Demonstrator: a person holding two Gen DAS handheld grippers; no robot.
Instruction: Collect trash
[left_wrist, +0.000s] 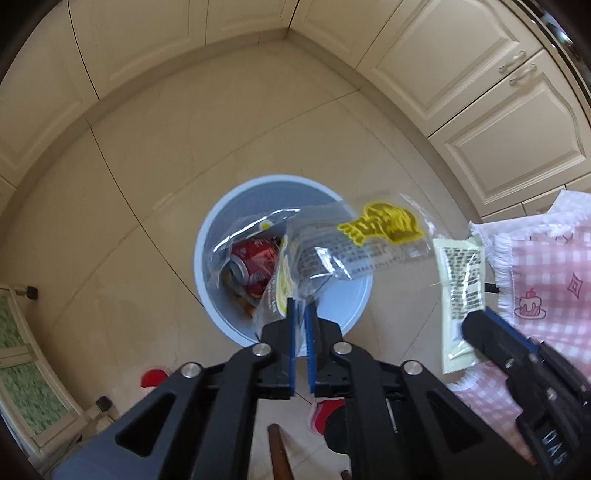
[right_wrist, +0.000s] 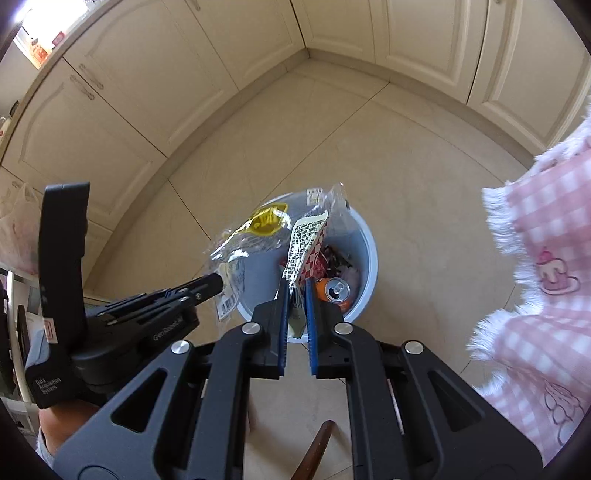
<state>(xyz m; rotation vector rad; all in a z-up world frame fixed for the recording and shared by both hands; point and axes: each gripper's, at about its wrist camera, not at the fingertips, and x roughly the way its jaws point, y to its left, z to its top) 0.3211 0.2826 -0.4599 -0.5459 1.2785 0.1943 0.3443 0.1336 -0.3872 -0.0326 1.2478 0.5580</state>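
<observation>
Both hands are over the bin now, and this looks like the drop-off step of the clean-up. Nearest in the left wrist view, the left gripper (left_wrist: 300, 308) has its blue pads a narrow gap apart, with the corner of a clear plastic wrapper (left_wrist: 354, 243) lying between them; whether the pads still bite on the film I cannot tell, but the wrapper with its yellow logo fans out above the bin's mouth. Alongside it, the right gripper (right_wrist: 296, 291) is clenched on a pale sachet (right_wrist: 304, 243) printed with black text, which sticks up from the pads right over the opening. The next move, as I judge it, calls for both sets of pads to part fully so the pieces fall inside, and light film may cling to a pad, so a small shake could be needed. Just below sits the round pale-blue trash bin (right_wrist: 371, 258) on the tiled floor, and it is already partly filled: a crushed red can (left_wrist: 255, 258) shows from the left side, an orange can (right_wrist: 334, 291) with its top facing up from the right, plus a red-and-white checked wrapper (right_wrist: 314, 264) and darker scraps. Off to the side hangs a pink checked tablecloth (right_wrist: 546, 229) with a fringed edge, and beyond everything stand cream cabinet doors (left_wrist: 461, 66).
</observation>
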